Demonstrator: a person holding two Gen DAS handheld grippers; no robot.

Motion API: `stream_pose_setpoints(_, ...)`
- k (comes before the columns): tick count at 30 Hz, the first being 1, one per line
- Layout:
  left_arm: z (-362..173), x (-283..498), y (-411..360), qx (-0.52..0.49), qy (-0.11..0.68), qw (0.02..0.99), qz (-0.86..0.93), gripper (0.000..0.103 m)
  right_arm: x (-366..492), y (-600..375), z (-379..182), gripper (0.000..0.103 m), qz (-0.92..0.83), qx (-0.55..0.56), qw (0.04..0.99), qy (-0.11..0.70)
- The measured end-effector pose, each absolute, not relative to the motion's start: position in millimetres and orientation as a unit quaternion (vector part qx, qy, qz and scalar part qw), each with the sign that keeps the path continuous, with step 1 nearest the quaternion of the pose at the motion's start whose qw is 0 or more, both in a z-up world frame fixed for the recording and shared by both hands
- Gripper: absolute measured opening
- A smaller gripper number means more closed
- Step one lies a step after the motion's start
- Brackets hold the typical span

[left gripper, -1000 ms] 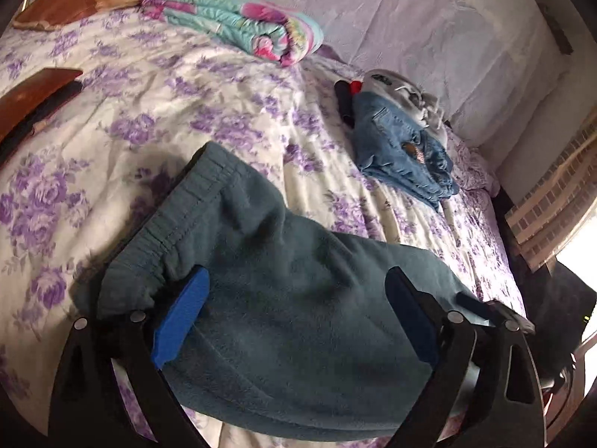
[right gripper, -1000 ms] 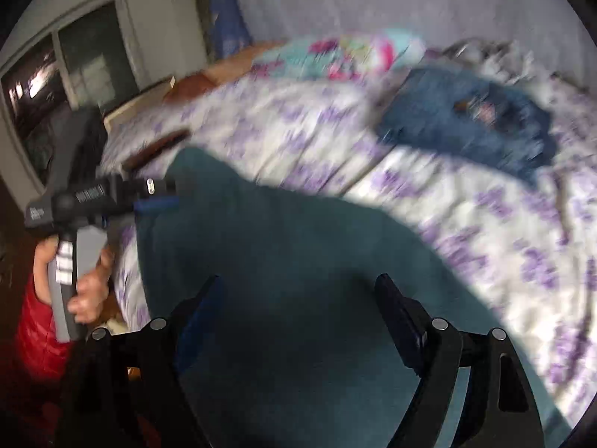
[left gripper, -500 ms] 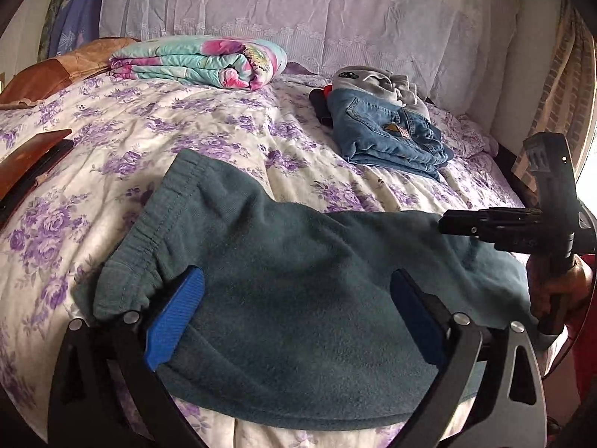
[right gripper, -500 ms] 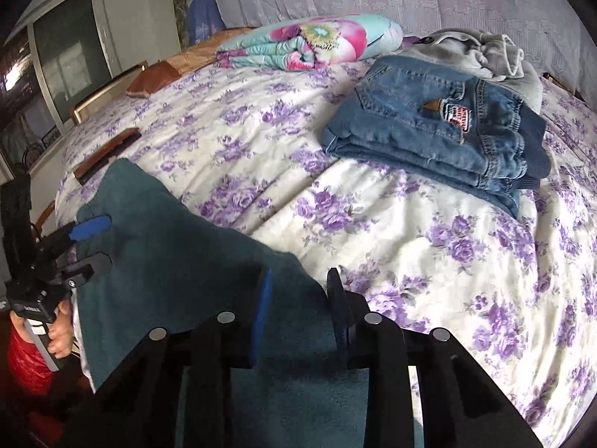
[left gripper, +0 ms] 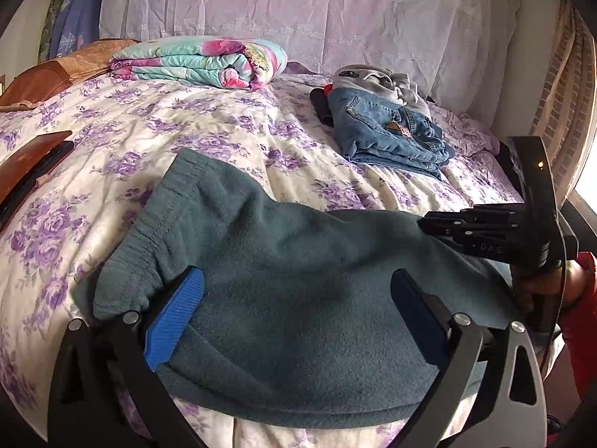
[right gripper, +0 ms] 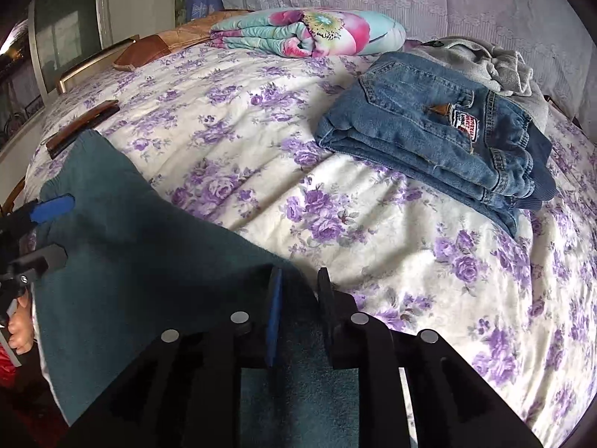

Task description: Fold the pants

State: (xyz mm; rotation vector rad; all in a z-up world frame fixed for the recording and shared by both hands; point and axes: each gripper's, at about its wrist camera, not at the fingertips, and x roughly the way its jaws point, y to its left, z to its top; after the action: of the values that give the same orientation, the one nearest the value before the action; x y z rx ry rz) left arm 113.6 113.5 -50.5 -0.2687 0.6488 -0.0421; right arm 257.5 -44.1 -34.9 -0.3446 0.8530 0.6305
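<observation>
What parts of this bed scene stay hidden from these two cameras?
- Teal pants: the near hem, left wrist view, cut off behind the left claw.
- Right claw: jaws closing on pants fabric; contact unclear.
- Grey garment: mostly under folded jeans.

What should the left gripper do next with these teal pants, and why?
Probably close the left gripper on the waistband end of the teal pants. Its jaws stand wide open over the fabric, gripping nothing, while the right gripper is closing on the pants' far end. Both ends need holding before a fold can be lifted on the bed.
</observation>
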Motion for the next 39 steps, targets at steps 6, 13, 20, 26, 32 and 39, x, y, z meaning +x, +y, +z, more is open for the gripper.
stream_pose_setpoints(6,-51.4,114.8,112.3,-0.134,0.317,0.939,-0.015,0.098,232.2,-38.9,-8.5,0.027,0.318,-0.162,0.865,0.352)
stream_pose_setpoints(13,-50.1,115.1,114.0,-0.136,0.328,0.935,-0.020,0.098,229.4,-32.1,-17.0,0.047,0.326,-0.144,0.861,0.362)
stream_pose_setpoints(20,-51.0,116.0,109.3,-0.130,0.329,0.935,-0.007,0.098,223.9,-33.9,-55.4,0.100,0.309,-0.179,0.825,0.439)
stream_pose_setpoints(26,-41.7,110.2,108.5,-0.140,0.348,0.927,0.011,0.098,179.6,-94.3,13.6,0.099,0.306,-0.080,0.885,0.342)
stream_pose_setpoints(32,-23.9,79.8,101.2,-0.134,0.323,0.936,0.025,0.098,108.6,-215.0,1.6,0.099,0.144,-0.062,0.938,0.309)
stream_pose_setpoints(39,-50.9,90.5,65.6,0.002,0.357,0.926,0.126,0.098,69.7,-285.0,-27.5,0.099,0.067,-0.051,0.951,0.299)
